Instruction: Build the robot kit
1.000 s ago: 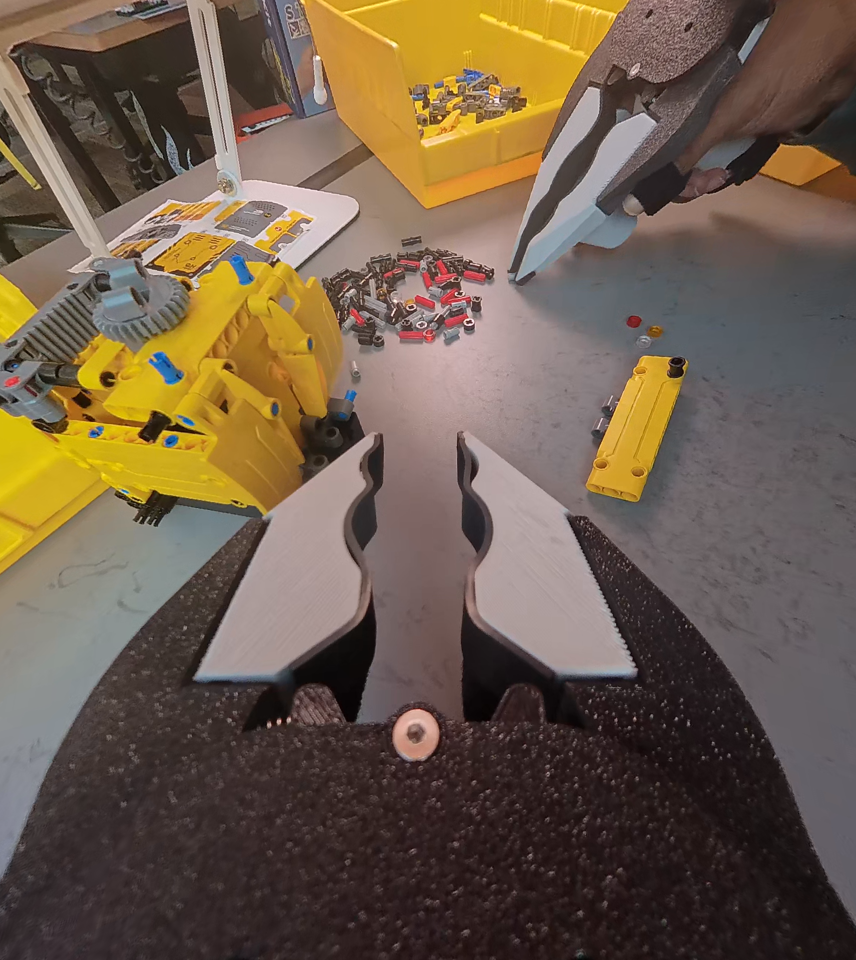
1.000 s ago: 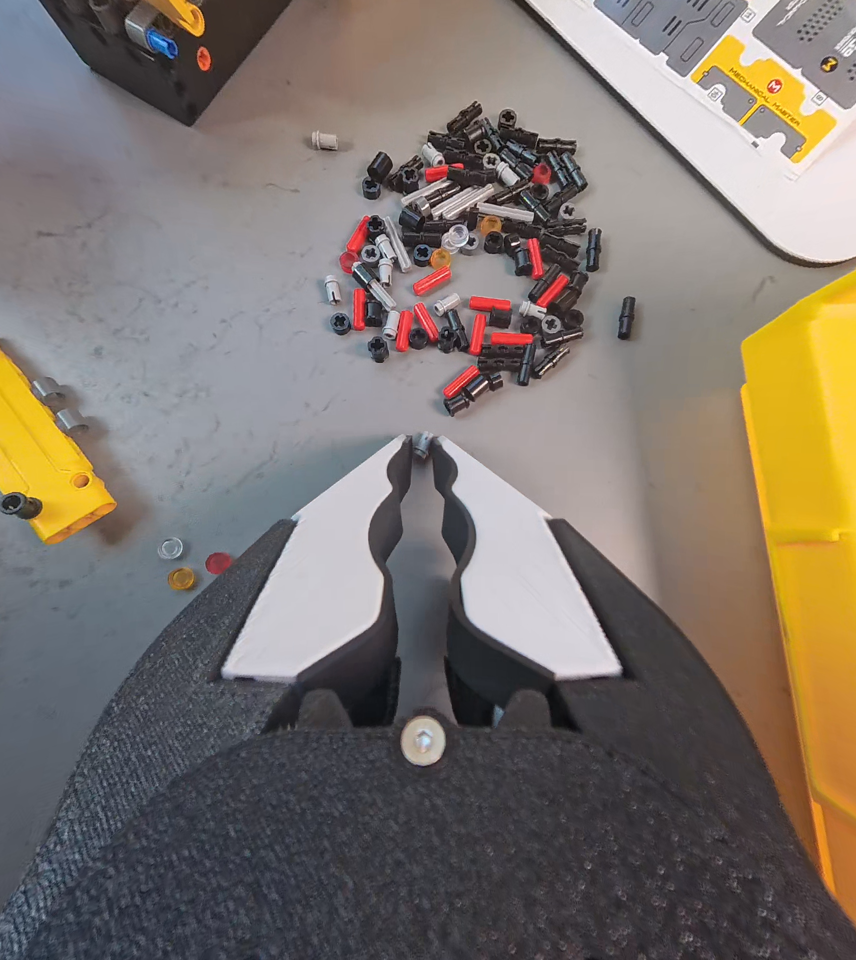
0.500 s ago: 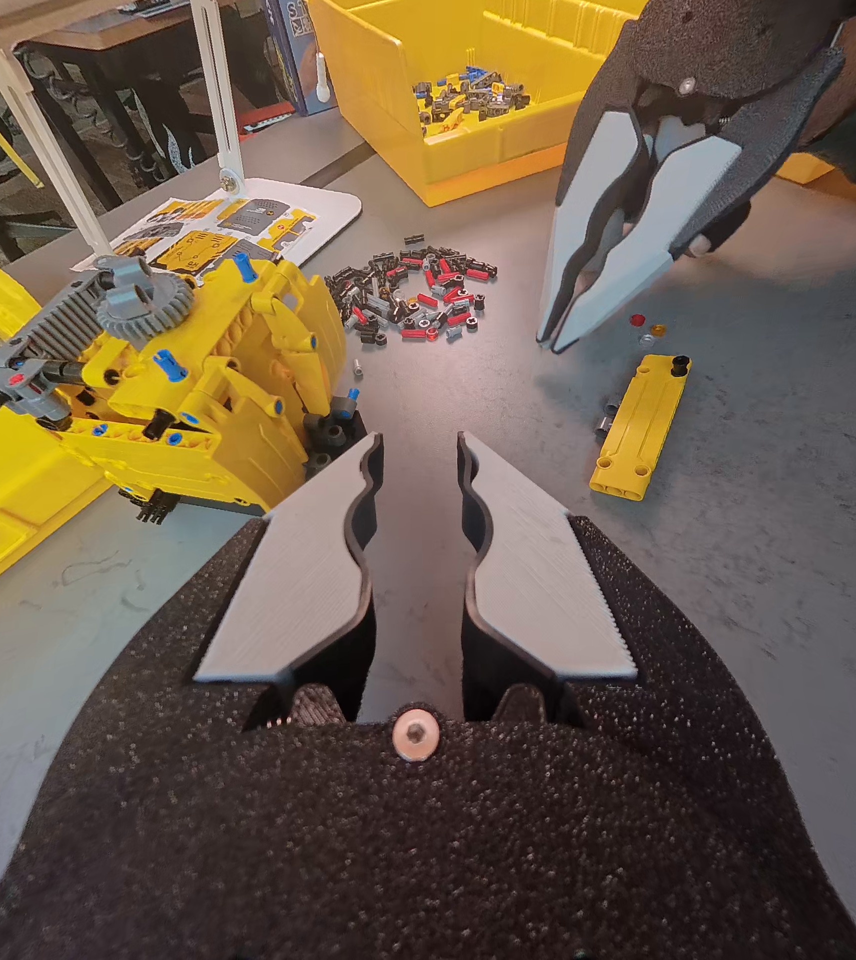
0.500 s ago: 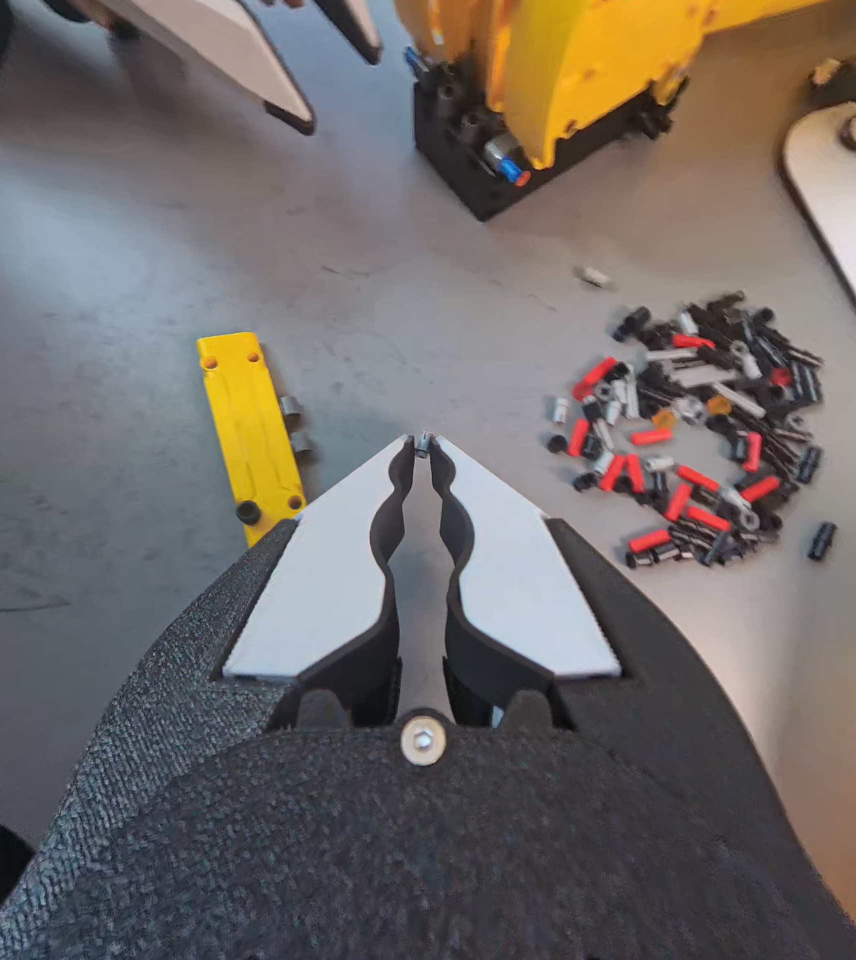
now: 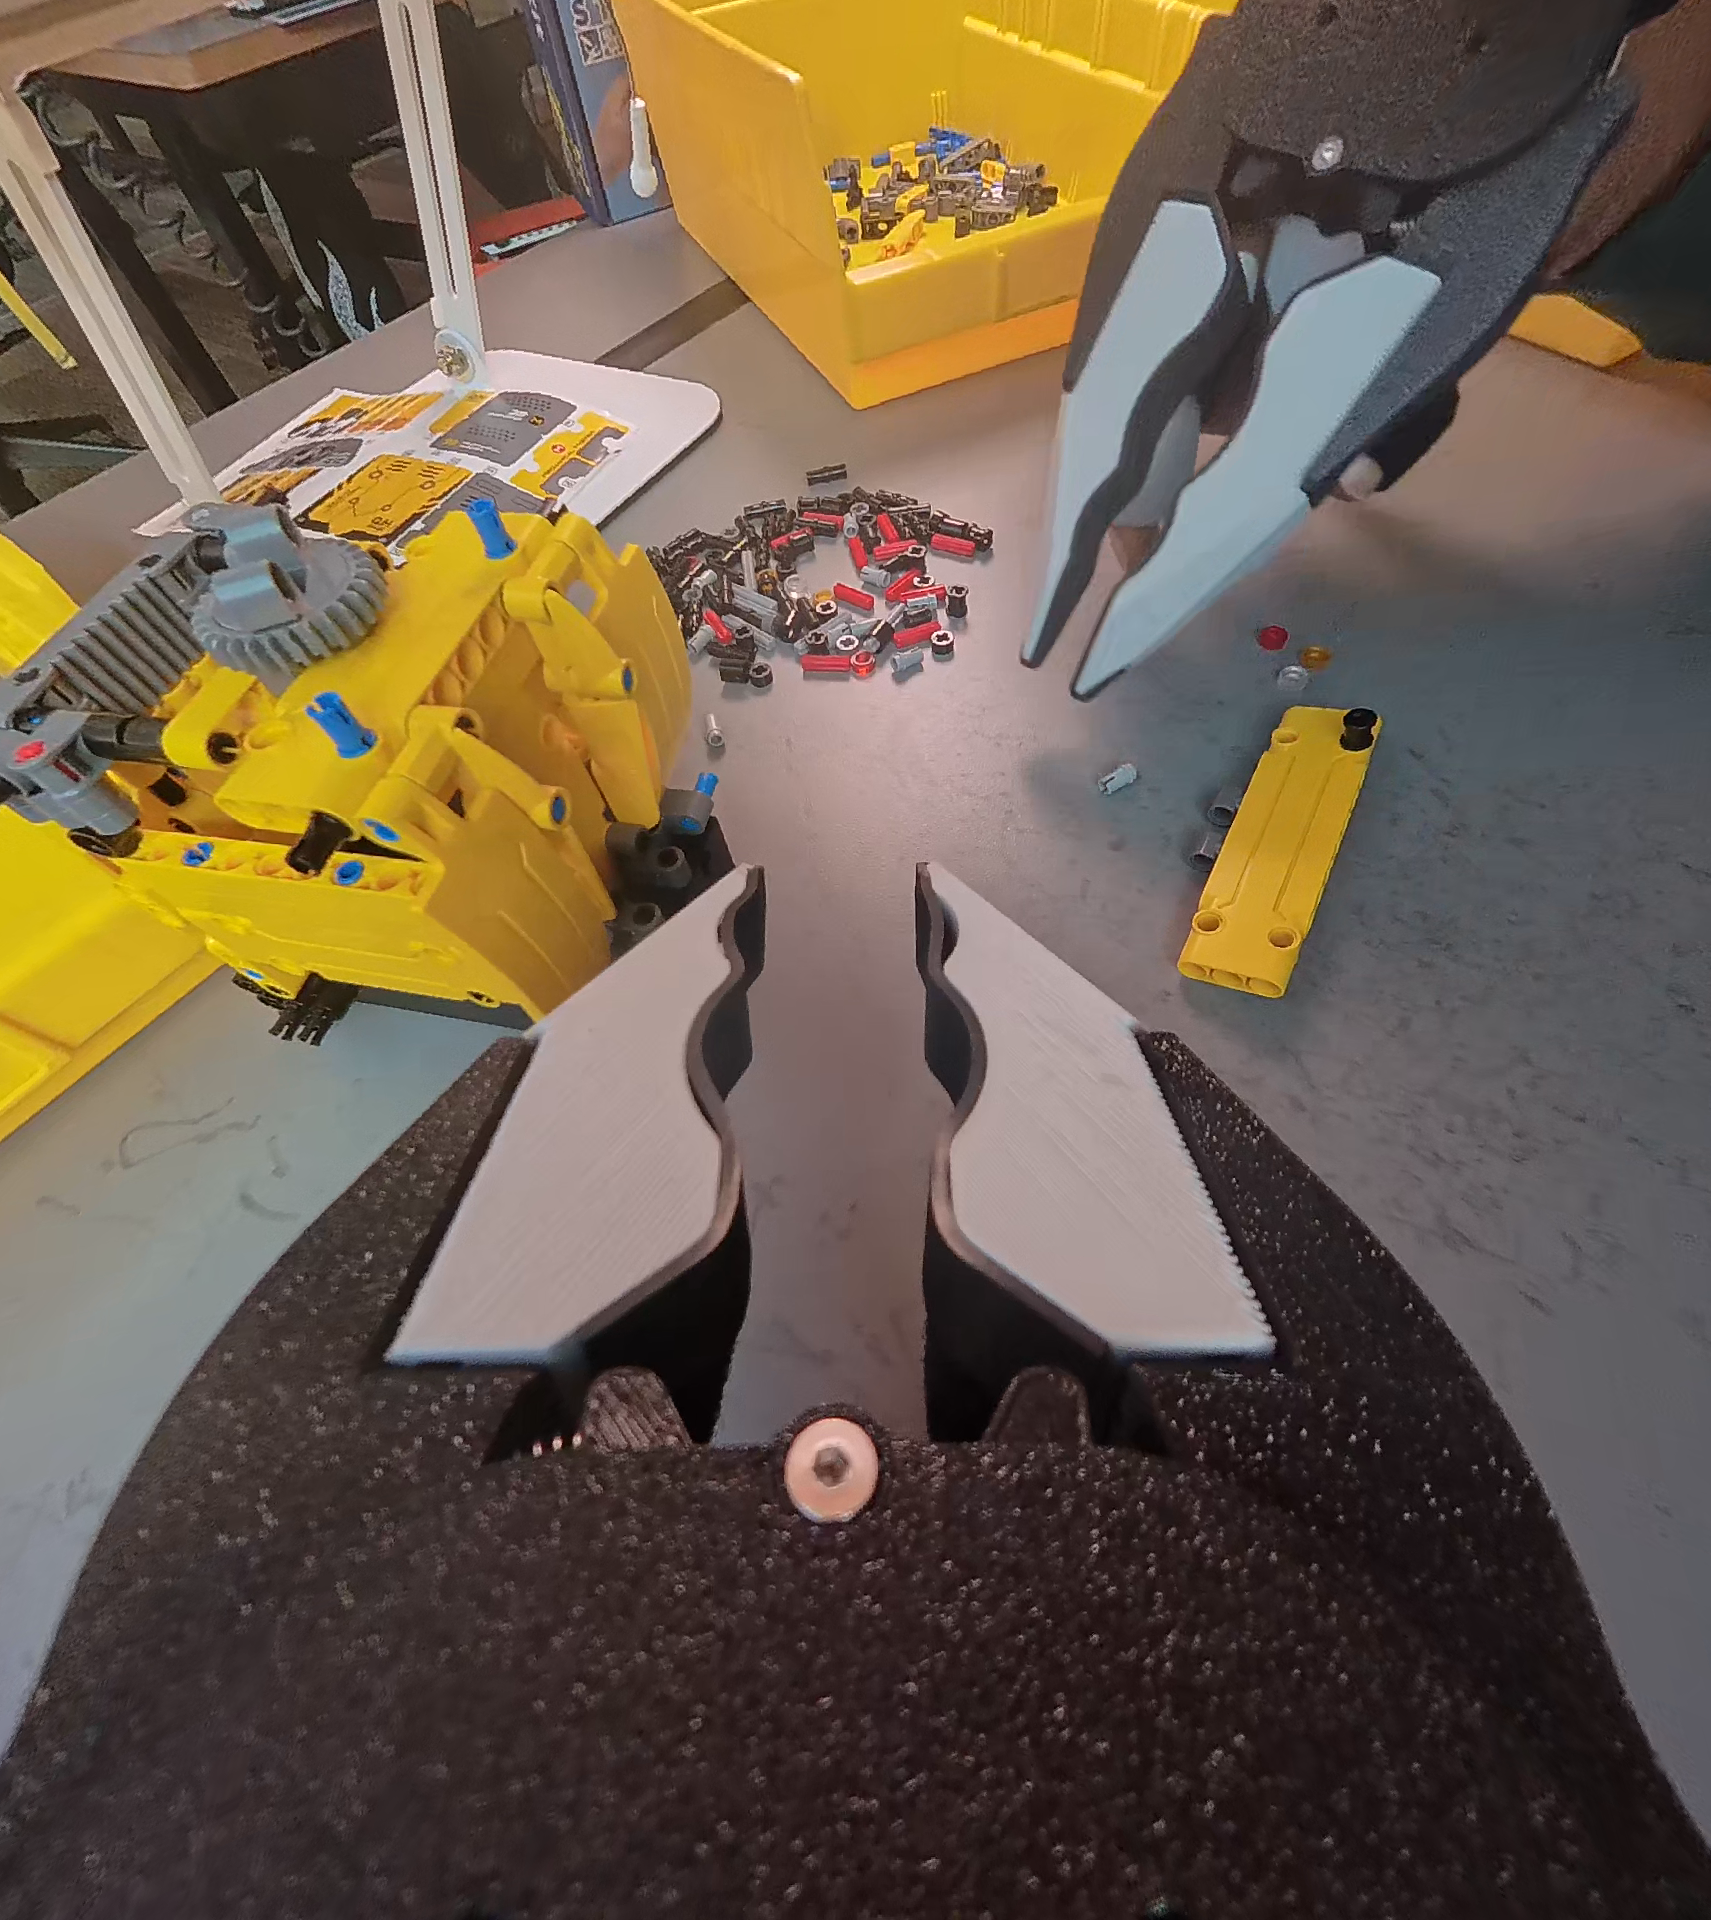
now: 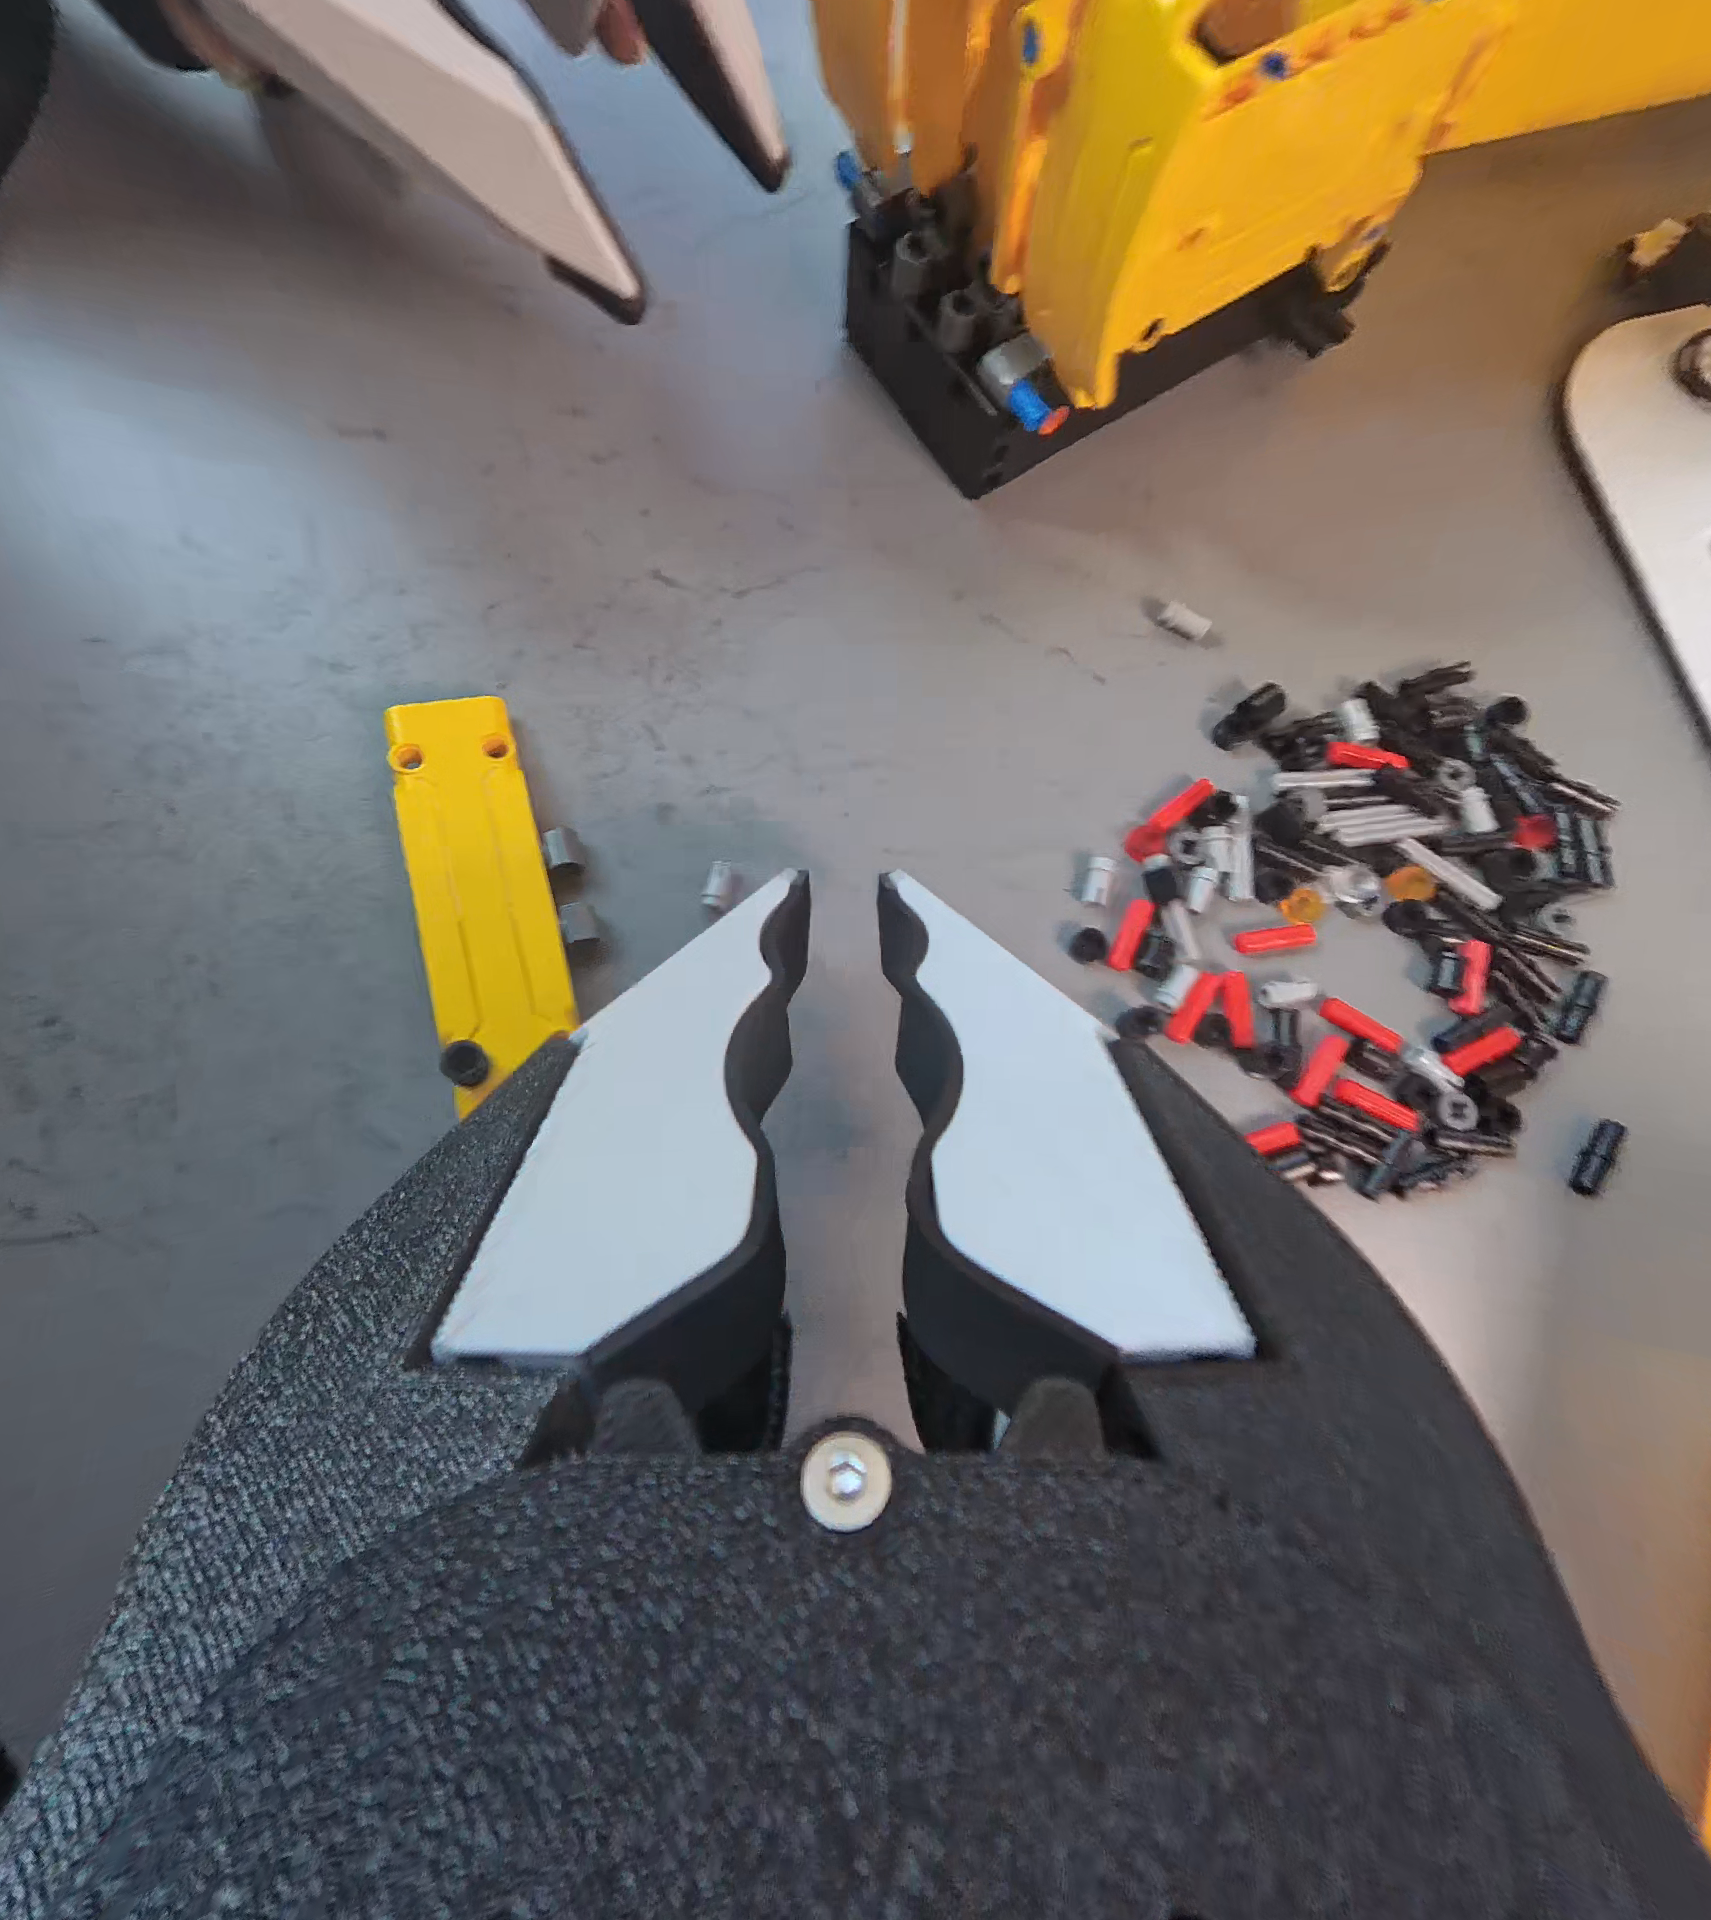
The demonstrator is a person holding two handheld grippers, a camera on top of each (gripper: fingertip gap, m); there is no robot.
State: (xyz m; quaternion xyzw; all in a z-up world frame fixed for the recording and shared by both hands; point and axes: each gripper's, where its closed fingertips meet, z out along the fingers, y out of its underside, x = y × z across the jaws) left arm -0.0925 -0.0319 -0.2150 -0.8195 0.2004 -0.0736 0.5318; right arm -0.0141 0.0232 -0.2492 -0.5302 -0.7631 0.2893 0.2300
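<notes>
Yellow beam (image 6: 477,883) lengthwise toward model (image 6: 1142,187), right gripper (image 6: 843,883) jaws parted

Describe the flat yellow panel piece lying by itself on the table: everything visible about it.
The yellow panel is a long, flat rectangular piece of glossy plastic with shallow moulded grooves along its face. Two round holes pierce one end; a black pin sits in a hole at the other. It lies flat on the grey table, held by neither gripper. Two small grey bushes lie beside one long edge; whether they are attached cannot be told. The right gripper hovers open just beside it.
</notes>
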